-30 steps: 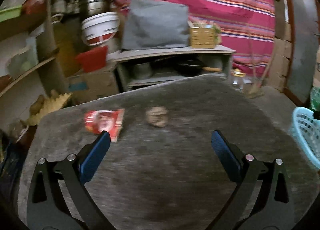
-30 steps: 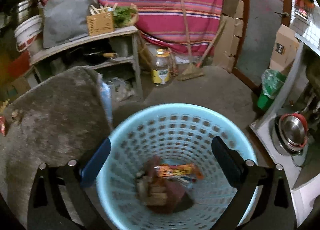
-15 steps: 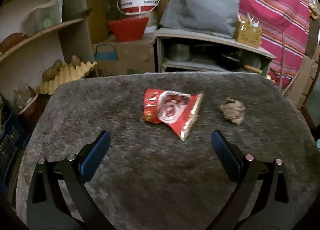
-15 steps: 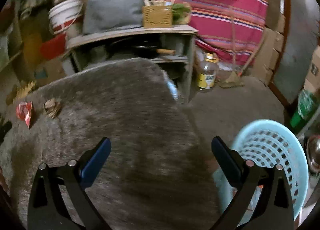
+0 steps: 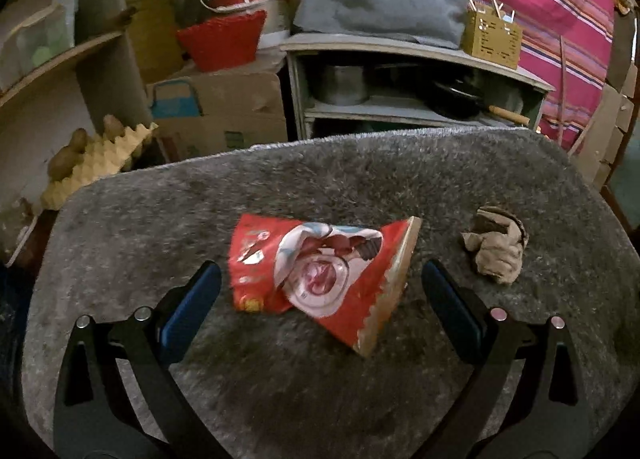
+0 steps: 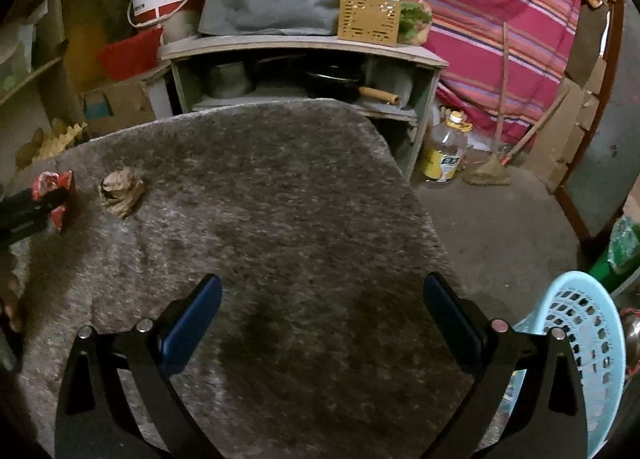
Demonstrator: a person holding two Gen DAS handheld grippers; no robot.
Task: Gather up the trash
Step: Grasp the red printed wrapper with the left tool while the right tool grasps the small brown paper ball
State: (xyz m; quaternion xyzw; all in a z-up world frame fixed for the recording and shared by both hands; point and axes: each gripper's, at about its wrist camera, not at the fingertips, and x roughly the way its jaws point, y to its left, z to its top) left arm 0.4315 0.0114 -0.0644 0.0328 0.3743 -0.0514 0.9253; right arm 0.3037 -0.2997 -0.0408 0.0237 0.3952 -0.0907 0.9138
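The left hand-held gripper (image 5: 320, 295) hangs low over the grey-carpeted bench (image 5: 360, 179) with its jaws spread wide and nothing between the blue pads. A crumpled red snack wrapper (image 5: 320, 275) lies flat on the carpet directly ahead, its width nearly filling the gap between the two fingers; the fingertips sit just beside its left and right edges, and whether they touch it cannot be told. To the right of the wrapper, just outside the right finger, lies a wad of brown paper (image 5: 496, 249), apart from the wrapper.

The right hand-held gripper (image 6: 320, 299) is also wide open and holds nothing. It hovers over a bare stretch of the bench, well apart from both pieces of trash, which show at the far left of its view: the brown paper (image 6: 122, 189) and the wrapper (image 6: 56, 185), with the left tool's dark finger across it. A light blue plastic basket (image 6: 588, 343) stands low at the right, beside the bench edge and just beyond the right finger.
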